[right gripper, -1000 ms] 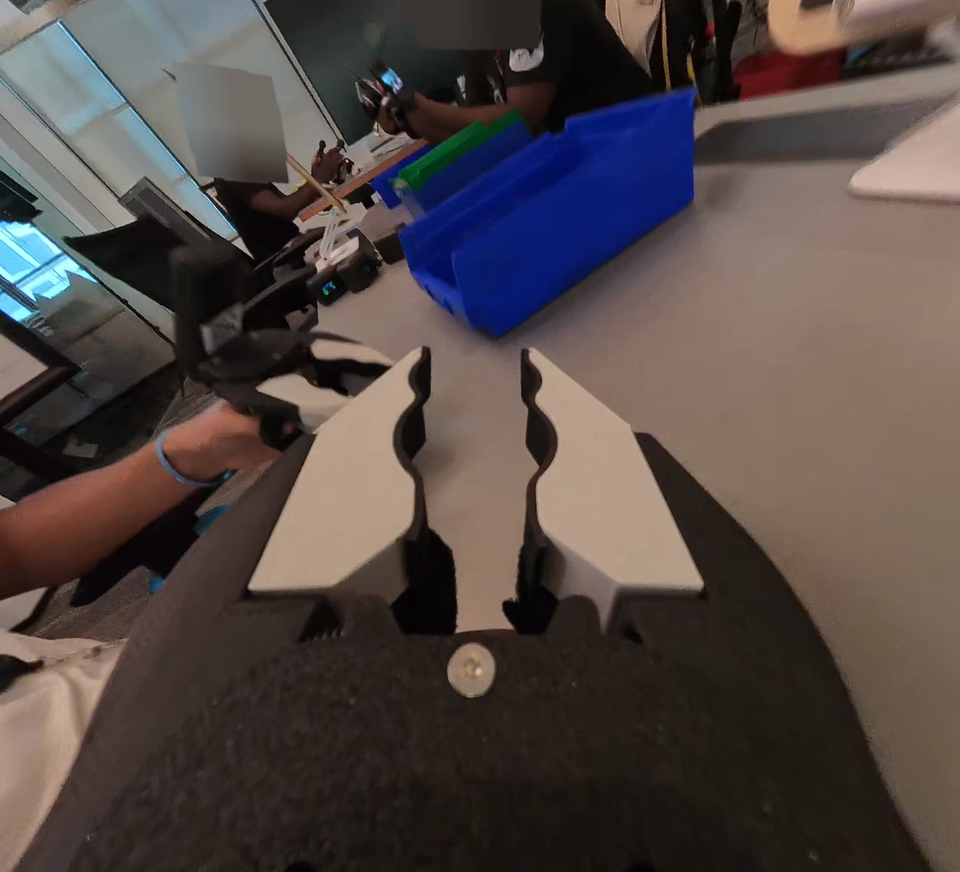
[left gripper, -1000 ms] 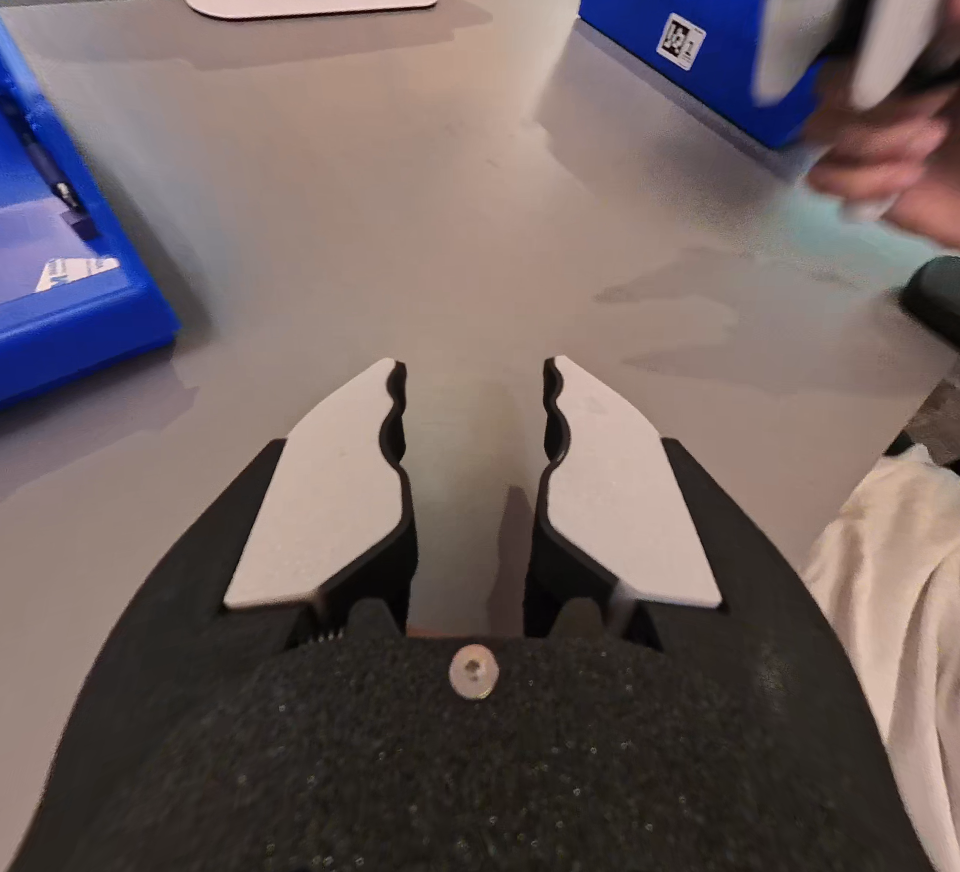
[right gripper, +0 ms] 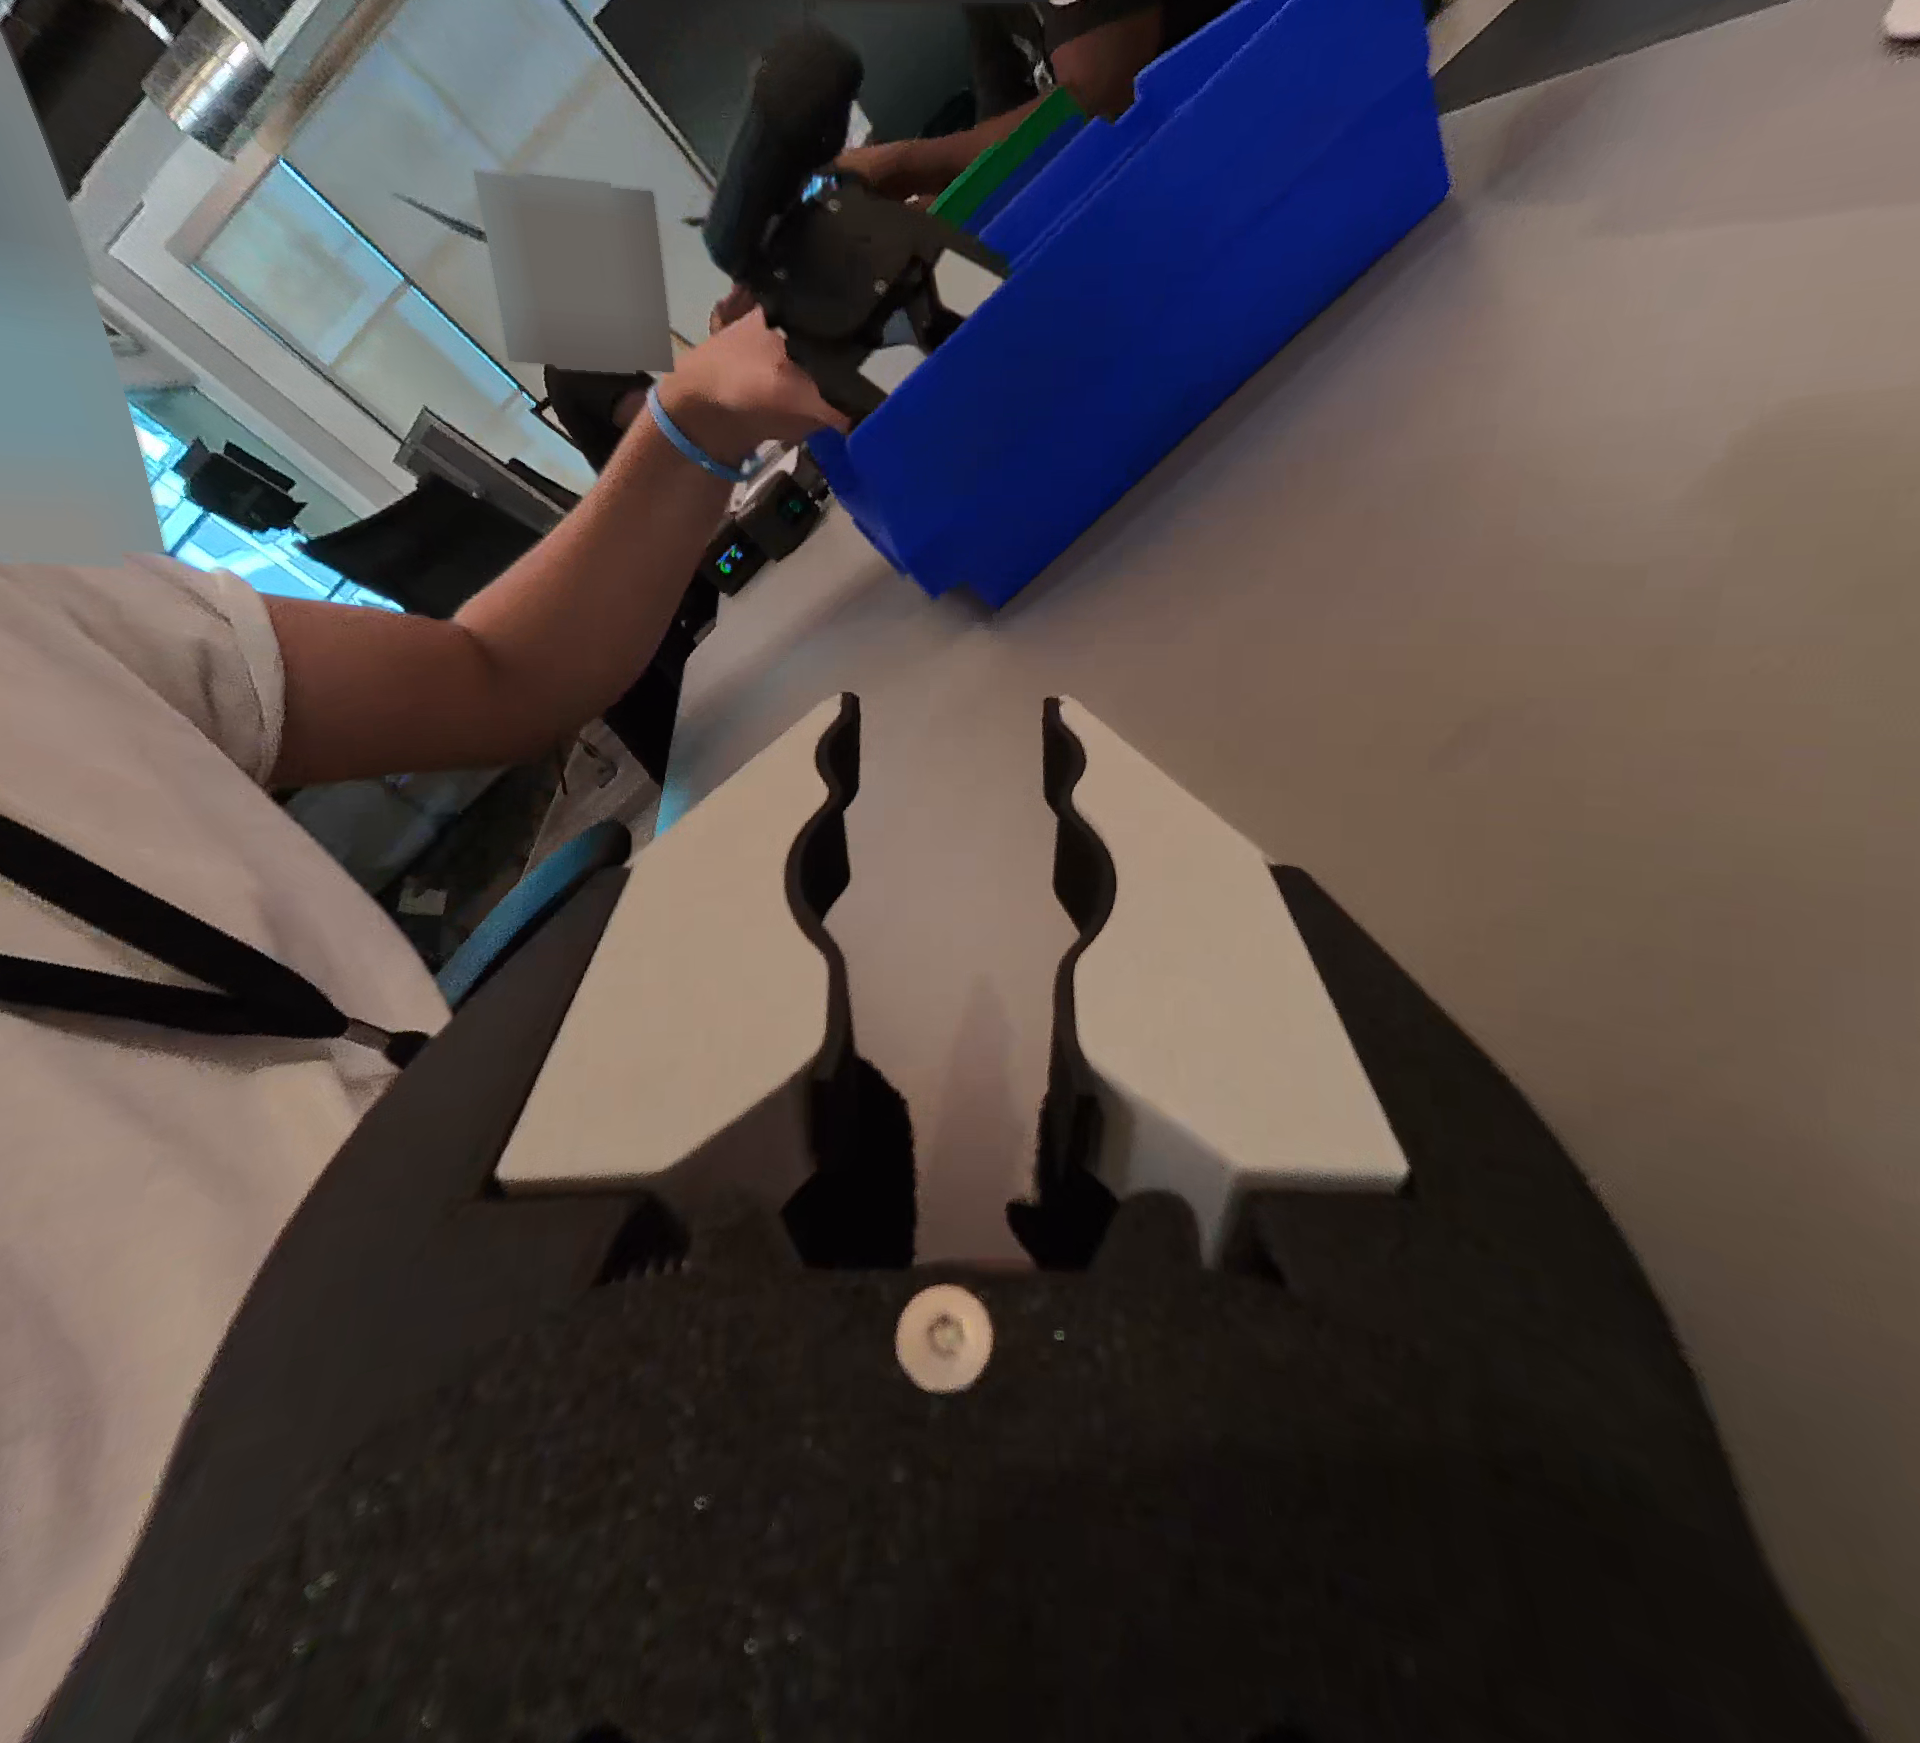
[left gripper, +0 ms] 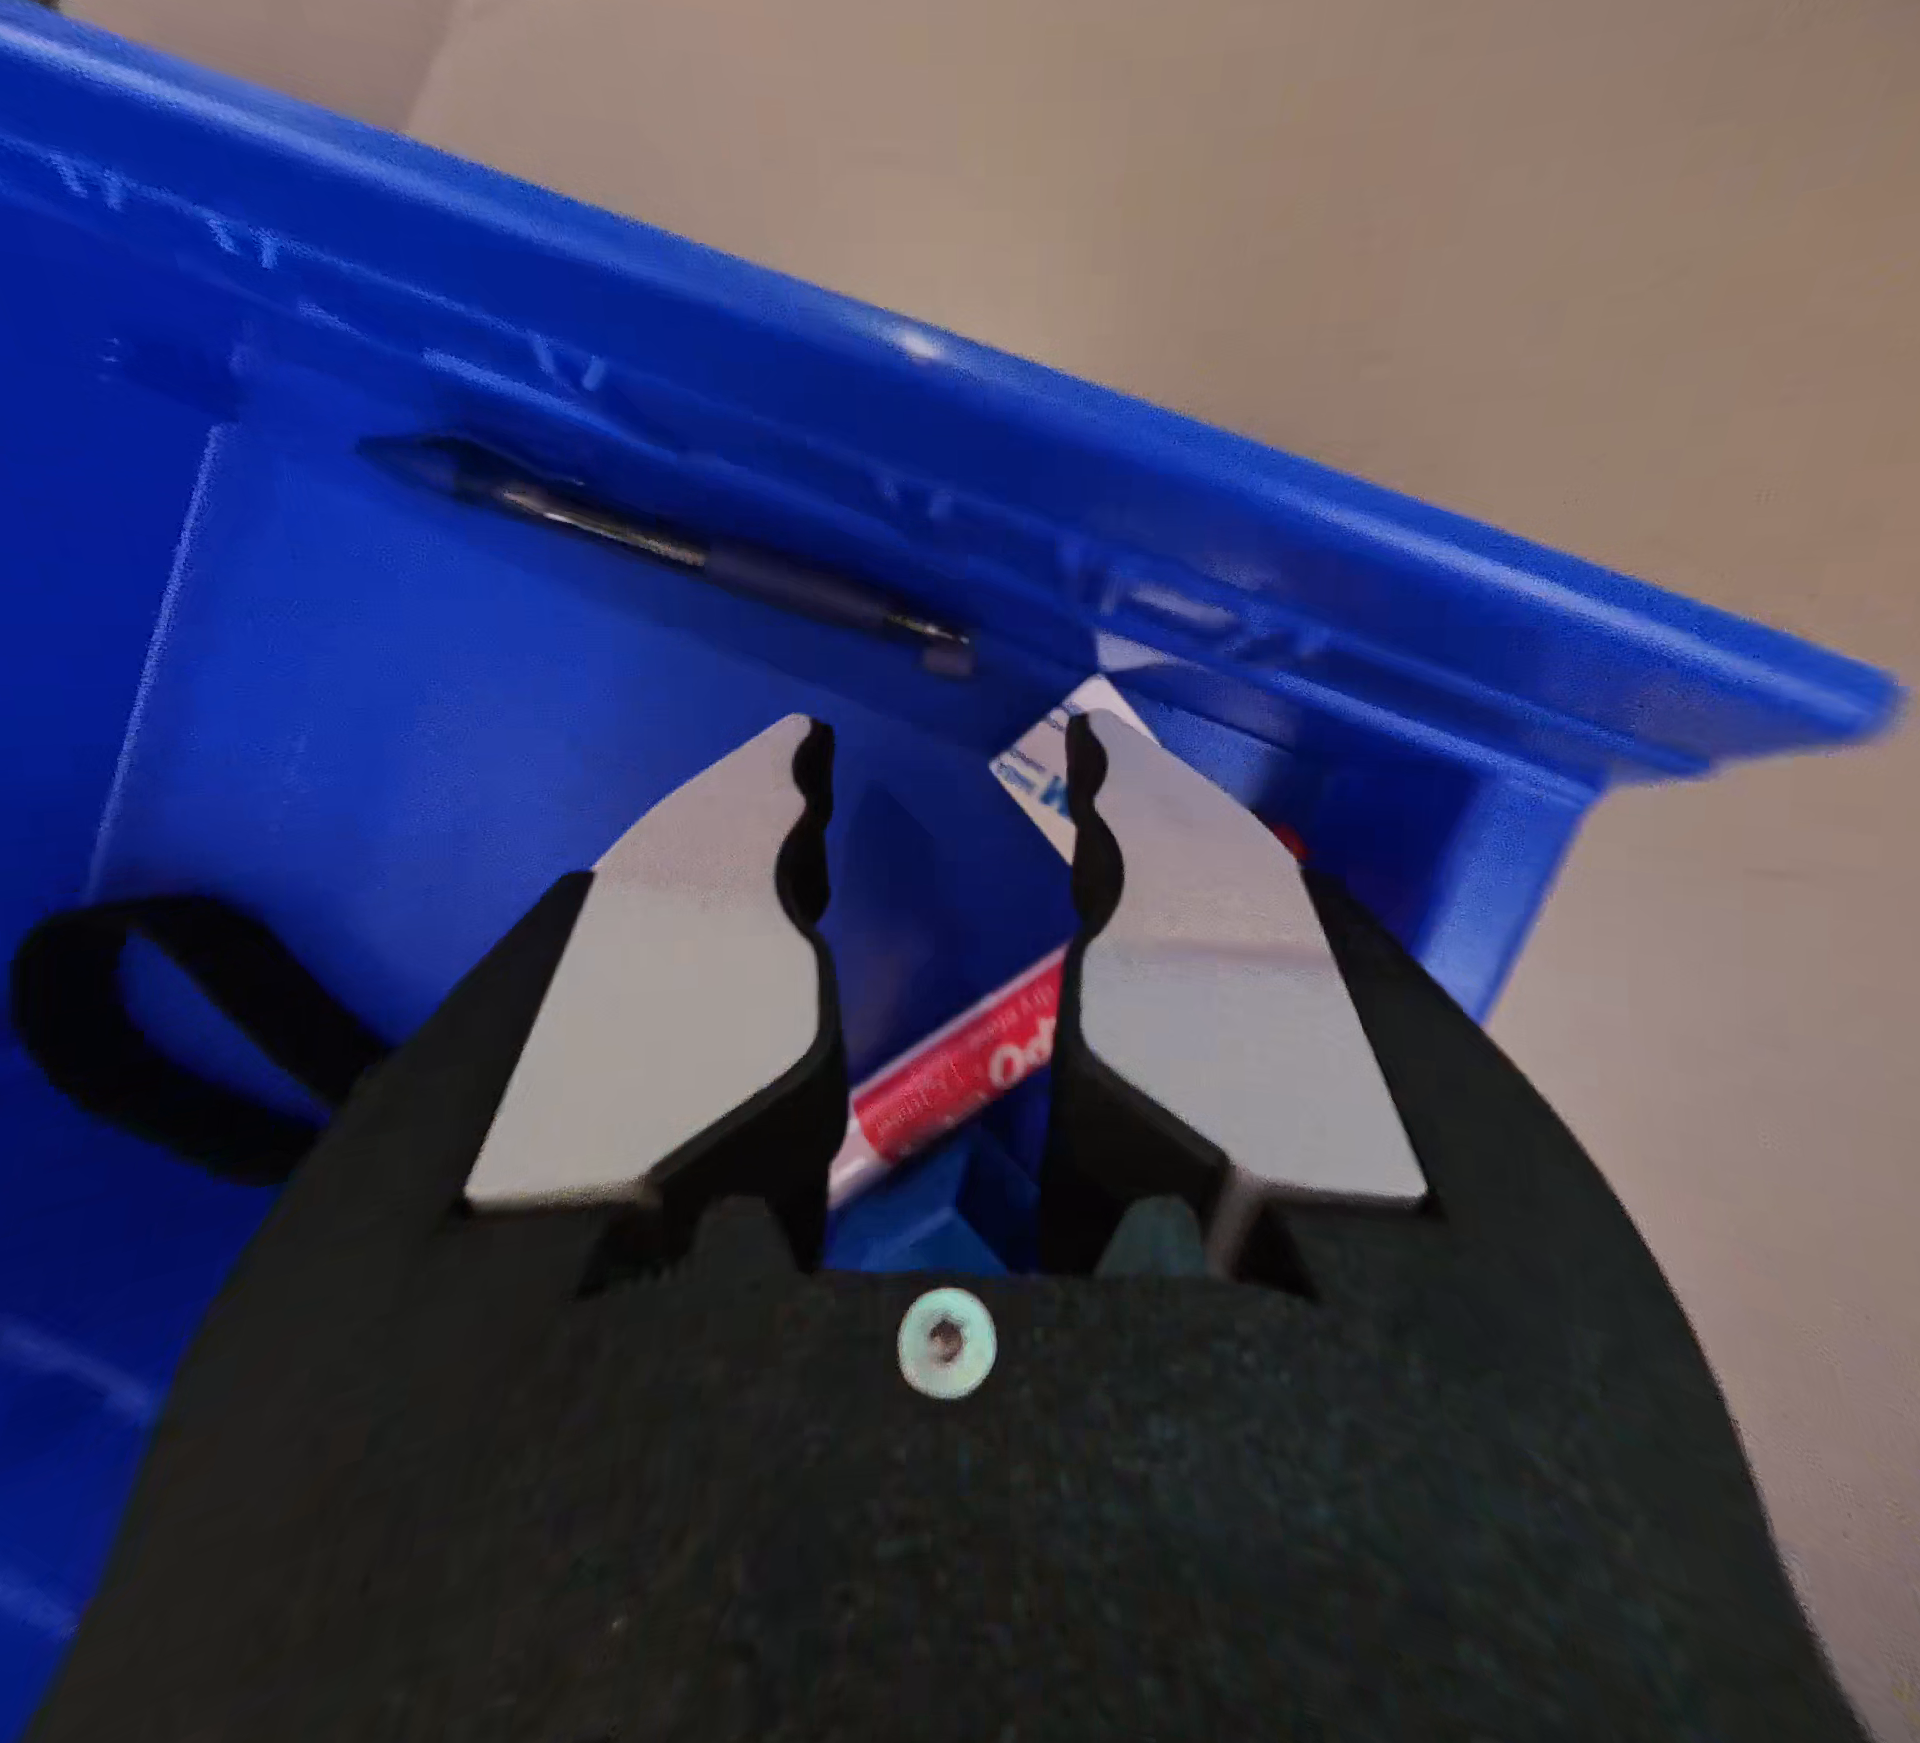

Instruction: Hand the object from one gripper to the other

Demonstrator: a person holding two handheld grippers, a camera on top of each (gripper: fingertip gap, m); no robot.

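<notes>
While the left gripper hangs over the open blue bin, its fingers are spread with nothing between them. Inside the bin, a red and white marker lies on the floor below the gap between the fingers, its far end hidden behind the right-hand finger. A dark pen lies along the foot of the bin's far wall, beyond the fingertips. A white card sits in the bin's far corner, partly covered by the right-hand fingertip, and a black loop of strap rests toward the bin's other end. The picture is blurred, so finer detail is lost.

The right gripper is well apart from the bin, over the bare grey table, fingers spread and empty. From there the left gripper shows at the bin's near end, held by a hand with a blue wristband. A green bin stands just behind the blue one.
</notes>
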